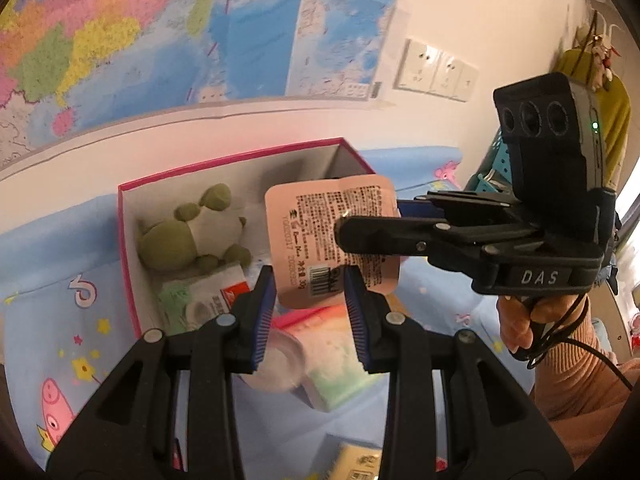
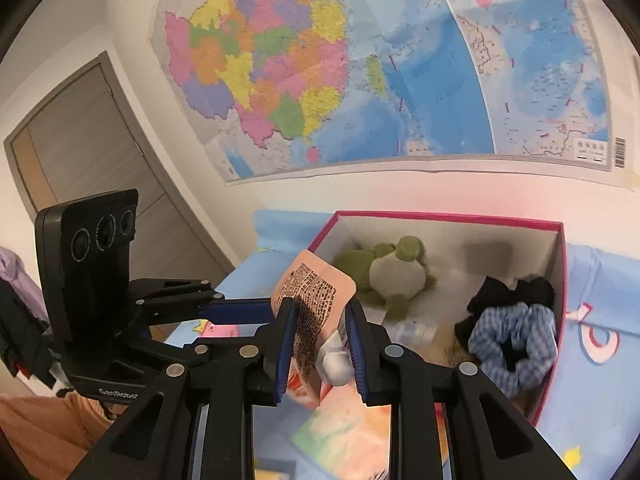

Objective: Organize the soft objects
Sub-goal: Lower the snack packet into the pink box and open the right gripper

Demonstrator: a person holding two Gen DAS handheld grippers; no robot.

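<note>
right gripper (image 2: 318, 344) is clamped on the pink pouch (image 1: 332, 240), light and floppy, so grip its flat edge; left gripper (image 1: 310, 316) is nearly together, empty.

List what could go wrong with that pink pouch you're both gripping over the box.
1. Both the left gripper and right gripper pinch the pink pouch by its edges only; uneven pulling might tear it or slip it loose.
2. It hangs at the rim of the pink box; released early, it may land on the blue sheet outside.
</note>
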